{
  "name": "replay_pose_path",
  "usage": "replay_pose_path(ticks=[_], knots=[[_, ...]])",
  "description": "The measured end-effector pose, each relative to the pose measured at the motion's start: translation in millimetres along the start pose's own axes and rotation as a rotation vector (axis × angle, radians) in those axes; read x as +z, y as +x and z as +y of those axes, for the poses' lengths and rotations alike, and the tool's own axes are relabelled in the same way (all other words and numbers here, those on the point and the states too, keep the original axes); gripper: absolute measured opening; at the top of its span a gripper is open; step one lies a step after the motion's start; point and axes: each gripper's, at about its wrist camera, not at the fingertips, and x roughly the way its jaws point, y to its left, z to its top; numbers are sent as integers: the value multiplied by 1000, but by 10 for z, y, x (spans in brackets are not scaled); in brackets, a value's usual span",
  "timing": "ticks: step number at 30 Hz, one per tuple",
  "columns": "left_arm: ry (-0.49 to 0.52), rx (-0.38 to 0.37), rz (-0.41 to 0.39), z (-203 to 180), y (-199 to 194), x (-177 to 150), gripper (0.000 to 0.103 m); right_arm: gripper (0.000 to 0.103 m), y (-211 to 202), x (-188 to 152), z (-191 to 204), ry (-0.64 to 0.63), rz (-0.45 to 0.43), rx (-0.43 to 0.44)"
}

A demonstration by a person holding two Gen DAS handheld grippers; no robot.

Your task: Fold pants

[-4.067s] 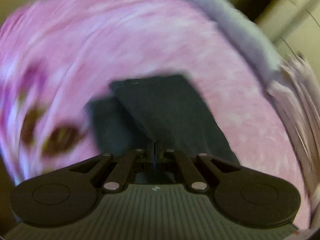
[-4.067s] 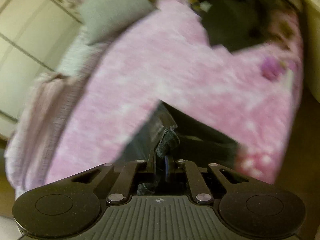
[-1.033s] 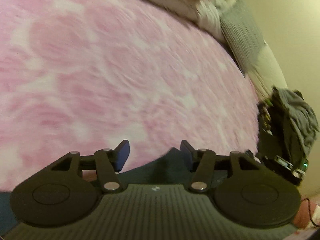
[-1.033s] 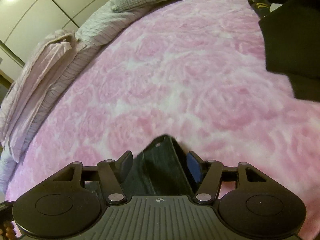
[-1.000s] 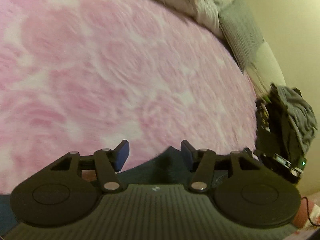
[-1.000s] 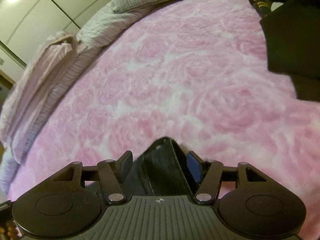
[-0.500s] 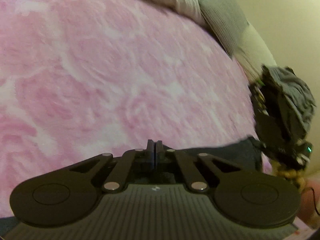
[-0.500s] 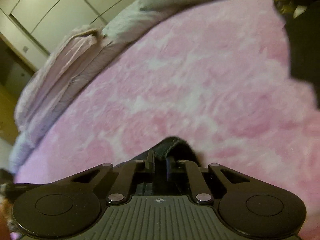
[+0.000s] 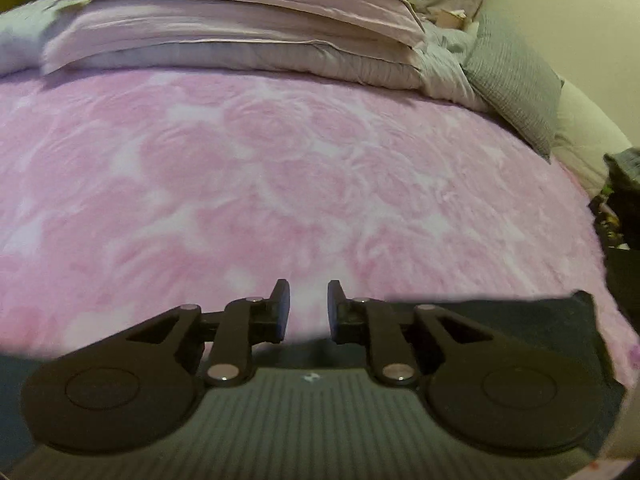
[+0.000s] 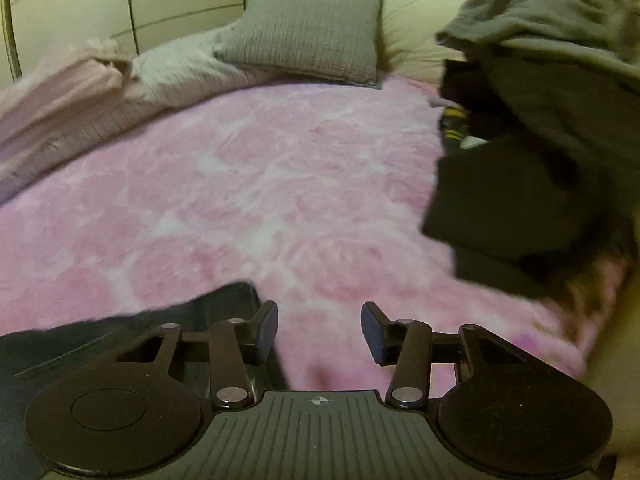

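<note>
Dark denim pants [image 9: 520,312] lie flat on the pink rose-patterned blanket [image 9: 280,168], close under both grippers. In the left wrist view the pants stretch to the lower right, mostly hidden by the gripper body. My left gripper [image 9: 308,312] is open with only blanket between its fingers. In the right wrist view the pants [image 10: 168,324] lie at the lower left, their edge beside the left finger. My right gripper [image 10: 319,332] is open wide over bare blanket [image 10: 280,184], holding nothing.
A heap of dark and grey clothes [image 10: 540,128] sits on the bed to the right. A grey pillow [image 10: 308,28] and a folded pale quilt [image 9: 224,32] lie at the head of the bed. White wardrobe doors [image 10: 80,8] stand behind.
Half a second ago both grippers were shut on the pants; now both are open and the pants lie on the blanket. Both views have tilted up toward the head of the bed.
</note>
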Motion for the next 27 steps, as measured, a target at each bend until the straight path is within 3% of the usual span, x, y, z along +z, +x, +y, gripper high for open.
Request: replay_pose_path(ticks=[3, 5, 9, 10, 14, 17, 20, 22, 27], knots=[[-8, 22, 19, 115, -401, -330, 15, 43, -385, -388, 201, -49, -5, 101], [-7, 35, 26, 144, -521, -568, 16, 42, -430, -676, 408, -119, 5, 143], [2, 21, 27, 276, -522, -998, 15, 42, -95, -1230, 600, -218, 81, 77], [19, 17, -1, 288, -521, -1068, 14, 42, -113, -1301, 601, -223, 26, 74], [43, -27, -111, 391, -696, -1187, 15, 42, -254, -1299, 655, -232, -15, 43], [40, -34, -197, 506, -964, -1321, 21, 43, -485, -1314, 719, -219, -154, 56], [-6, 11, -218, 669, -1254, -1521, 25, 43, -589, -1417, 835, -145, -157, 137], [-24, 76, -245, 823, -1509, -1695, 29, 44, -684, -1546, 948, -123, -128, 206], [-97, 267, -278, 1357, -2122, -1888, 36, 50, -1163, -1748, 1206, -161, -85, 251]])
